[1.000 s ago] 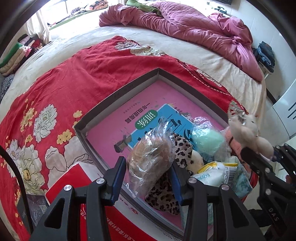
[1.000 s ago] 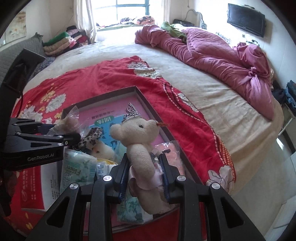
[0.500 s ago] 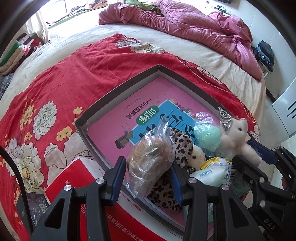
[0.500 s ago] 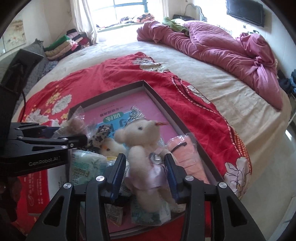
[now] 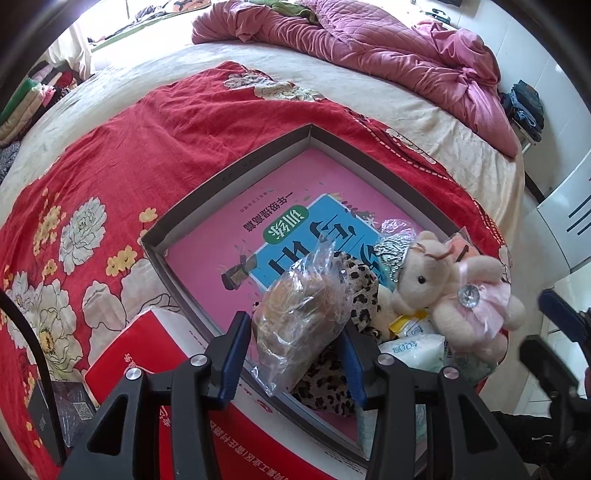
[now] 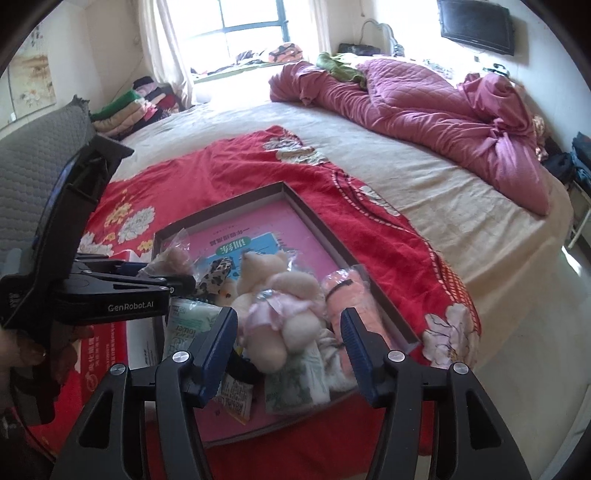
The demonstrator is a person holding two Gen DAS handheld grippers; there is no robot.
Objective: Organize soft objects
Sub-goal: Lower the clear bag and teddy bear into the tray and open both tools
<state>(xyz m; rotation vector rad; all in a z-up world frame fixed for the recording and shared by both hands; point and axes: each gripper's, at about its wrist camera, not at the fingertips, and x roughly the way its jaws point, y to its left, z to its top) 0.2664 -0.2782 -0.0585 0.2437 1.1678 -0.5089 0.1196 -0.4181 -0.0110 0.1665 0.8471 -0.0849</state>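
The right gripper point(image 6: 289, 341) was opening, the cream plush bear in a pink dress point(image 6: 280, 295) lying loose between its jaws — the left gripper point(image 5: 295, 354) clamped a clear-bagged brown soft toy point(image 5: 303, 317) over the grey shallow box point(image 5: 236, 173).

Room — you are in a bedroom lit by daylight | window point(image 6: 255, 22) bright, pale curtain point(image 6: 166, 48) beside it | wide bed point(image 6: 461, 218) in a cream sheet, red floral blanket point(image 5: 92, 177) spread over it | crumpled pink quilt point(image 6: 424, 107) at the far side | dark television point(image 6: 476, 24) on the pale wall — folded clothes point(image 6: 133, 107) stacked near the window
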